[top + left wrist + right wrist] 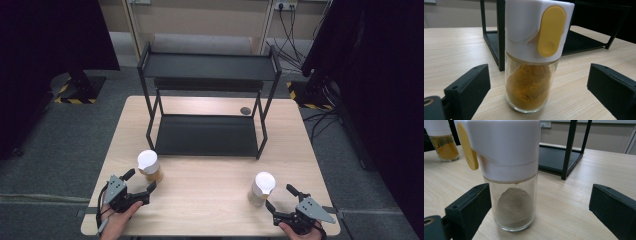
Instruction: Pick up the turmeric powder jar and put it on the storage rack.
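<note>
Left gripper [141, 181]: held in the person's left hand [118, 220] at the near left of the table; its jaws stand wide apart, one on each side of the yellow spice jar, and neither touches the glass.
Yellow spice jar [149, 166]: upright on the table, just in front of the left gripper and near the front left leg of the rack. In the left gripper view the jar [534, 57] stands between the two black jaws, nearer the left one; it has a clear glass body about half full of yellow-orange powder, a white cap and a yellow oval tab on the cap.
Right gripper [280, 198]: held in the person's right hand [300, 231] at the near right of the table; its jaws are spread open, and the grey spice jar stands at the mouth of the gap, untouched.
Grey spice jar [262, 188]: upright on the table, well apart from the yellow one. In the right gripper view this jar [509, 173] stands just beside the left jaw, with grey-brown powder heaped low in the glass, a white cap and a yellow tab at its left side.
Rack [207, 100]: black metal, two shelves, standing at the far middle of the table; both shelves are bare.
Table [210, 200]: pale wood, with a small dark round mark [245, 110] near the rack's back right leg.
</note>
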`<move>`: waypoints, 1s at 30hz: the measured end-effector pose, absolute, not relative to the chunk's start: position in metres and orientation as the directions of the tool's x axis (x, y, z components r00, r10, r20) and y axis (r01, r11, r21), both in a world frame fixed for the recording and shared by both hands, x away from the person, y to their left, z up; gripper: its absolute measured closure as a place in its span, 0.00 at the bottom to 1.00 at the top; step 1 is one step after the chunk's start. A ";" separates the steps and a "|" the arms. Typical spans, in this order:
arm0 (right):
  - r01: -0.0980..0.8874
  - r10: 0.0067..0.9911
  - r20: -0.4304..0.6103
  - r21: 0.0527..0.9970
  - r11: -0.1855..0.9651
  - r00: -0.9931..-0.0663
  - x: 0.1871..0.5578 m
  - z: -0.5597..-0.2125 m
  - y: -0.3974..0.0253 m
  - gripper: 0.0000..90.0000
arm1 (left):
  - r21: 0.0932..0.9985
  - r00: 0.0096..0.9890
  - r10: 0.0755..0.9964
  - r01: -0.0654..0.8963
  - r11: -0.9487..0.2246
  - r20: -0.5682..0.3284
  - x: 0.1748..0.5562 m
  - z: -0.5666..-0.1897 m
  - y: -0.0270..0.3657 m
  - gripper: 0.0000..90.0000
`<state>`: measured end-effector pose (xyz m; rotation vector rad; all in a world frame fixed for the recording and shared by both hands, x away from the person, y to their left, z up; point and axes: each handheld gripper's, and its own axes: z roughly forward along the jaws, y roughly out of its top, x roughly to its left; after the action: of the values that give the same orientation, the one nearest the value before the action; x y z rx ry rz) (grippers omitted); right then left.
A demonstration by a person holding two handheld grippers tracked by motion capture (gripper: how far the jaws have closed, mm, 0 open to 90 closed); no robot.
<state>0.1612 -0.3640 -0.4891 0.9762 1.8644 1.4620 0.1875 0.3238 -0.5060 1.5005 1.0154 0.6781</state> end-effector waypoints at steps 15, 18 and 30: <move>0.202 0.825 0.001 0.970 0.138 -0.565 0.162 -0.488 -0.365 0.05 | 0.977 0.459 0.881 0.214 0.016 -0.115 0.186 -0.506 0.323 0.06; 0.203 0.825 0.003 0.970 0.135 -0.565 0.162 -0.488 -0.365 0.05 | 0.980 0.455 0.884 0.198 0.015 -0.105 0.185 -0.505 0.321 0.06; 0.205 0.827 0.002 0.969 0.137 -0.562 0.162 -0.488 -0.365 0.05 | 0.987 0.454 0.885 0.155 0.031 -0.099 0.191 -0.494 0.315 0.10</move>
<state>0.1623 -0.3648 -0.4878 0.9894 1.8638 1.4508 0.1909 0.3152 -0.4937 1.4513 0.9765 0.7299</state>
